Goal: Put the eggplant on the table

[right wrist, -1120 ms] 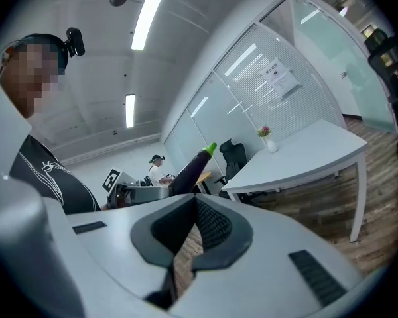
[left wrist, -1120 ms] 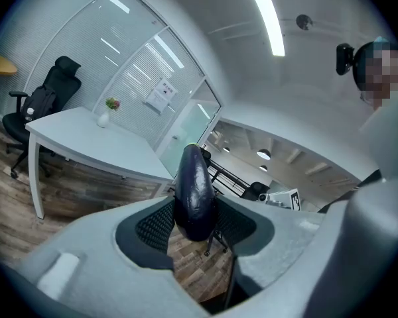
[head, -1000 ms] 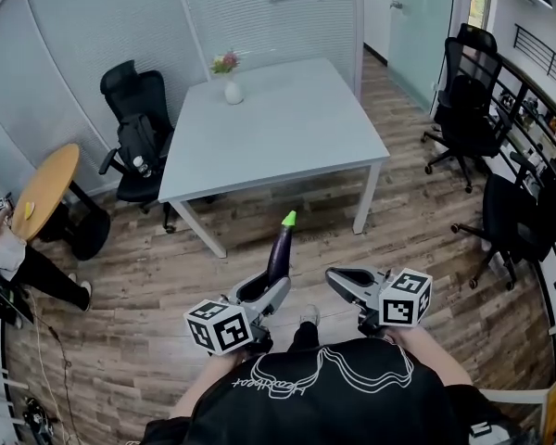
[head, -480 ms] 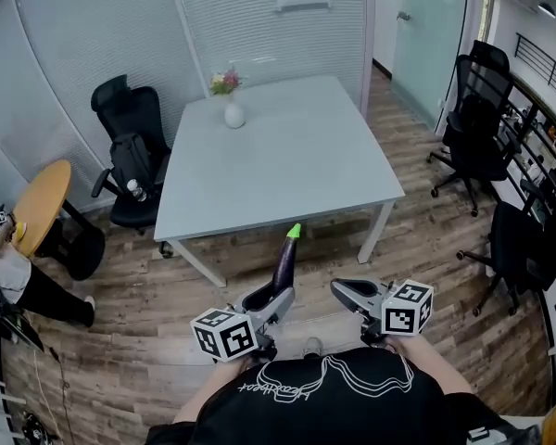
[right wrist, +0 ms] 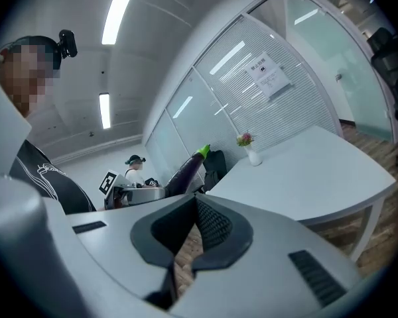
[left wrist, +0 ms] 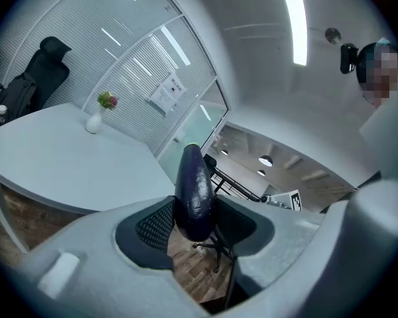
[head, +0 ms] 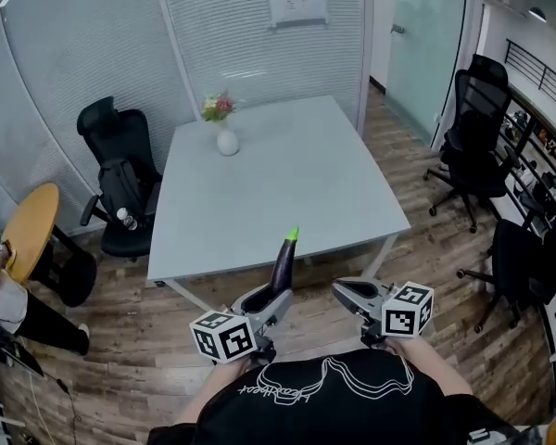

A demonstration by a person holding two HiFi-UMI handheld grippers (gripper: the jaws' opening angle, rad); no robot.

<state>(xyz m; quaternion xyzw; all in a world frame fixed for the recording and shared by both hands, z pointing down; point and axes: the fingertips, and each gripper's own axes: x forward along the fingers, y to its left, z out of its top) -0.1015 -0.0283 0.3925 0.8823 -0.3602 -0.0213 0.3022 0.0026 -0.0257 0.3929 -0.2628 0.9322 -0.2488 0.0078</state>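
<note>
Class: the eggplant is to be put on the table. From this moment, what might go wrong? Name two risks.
1. The left gripper holds the eggplant by its lower end only, with most of it standing above the jaws; it might tilt or slip out on the way.
2. The table's near edge is closest; set down there, the rounded eggplant might roll off onto the floor.

Upper centre: small white round vase [head: 227, 142] of pink flowers. Left of it, black mesh office chair [head: 107, 133] carrying a dark backpack [head: 122, 186]. Far left edge: round yellow wooden side table [head: 30, 230]. Right side: two more black office chairs [head: 477, 123], well apart. Brown wood-plank floor [head: 139, 341] below. Top centre: white paper notice [head: 296, 3] on slatted glass wall [head: 102, 54].
</note>
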